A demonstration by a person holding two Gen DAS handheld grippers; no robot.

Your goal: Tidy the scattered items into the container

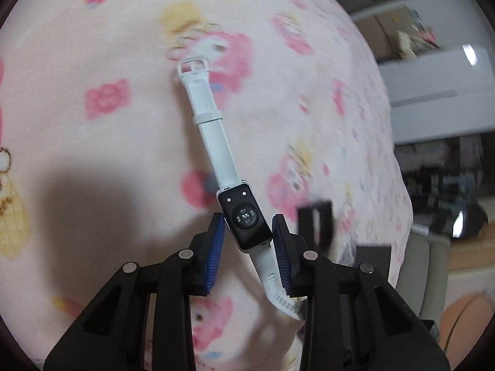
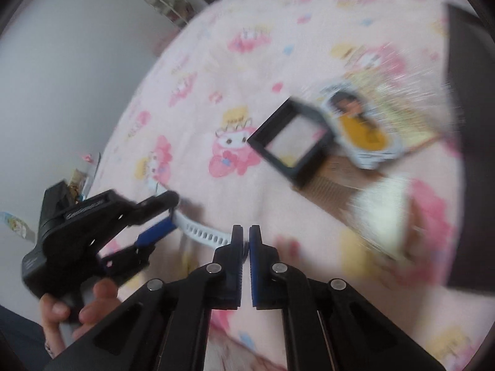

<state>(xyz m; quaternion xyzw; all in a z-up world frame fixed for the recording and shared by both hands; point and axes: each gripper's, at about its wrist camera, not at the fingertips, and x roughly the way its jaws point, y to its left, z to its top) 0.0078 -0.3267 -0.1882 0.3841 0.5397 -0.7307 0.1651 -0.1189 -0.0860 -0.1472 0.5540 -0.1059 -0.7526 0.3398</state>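
Grippers both work over a pink cartoon-print blanket (image 1: 108, 61). At far left of the right wrist view, a hand (image 2: 77, 312) holds the left gripper (image 2: 161, 216), whose blue pads (image 2: 154, 232) stand on either side of a white watch (image 2: 204, 235) with a perforated strap. The left wrist view shows this closely: the left gripper (image 1: 247, 232) has its jaws partly open, closed in on the watch (image 1: 244, 219) at its black case, sensor side up. The pads (image 1: 216, 247) touch or nearly touch the case edges. The buckle end of the strap runs away from the gripper across the blanket; the other end curls back between the fingers.

Further right, the right gripper (image 2: 246, 241) has its jaws almost together, a narrow slit between them, with nothing held; its tips sit just beside the strap end. Beyond it lie a black square frame (image 2: 292, 142), a comb (image 2: 334, 179), a picture card (image 2: 362, 130) and a blurred white item (image 2: 380, 216). A dark container (image 2: 470, 154) stands at the right edge, well apart from the watch.
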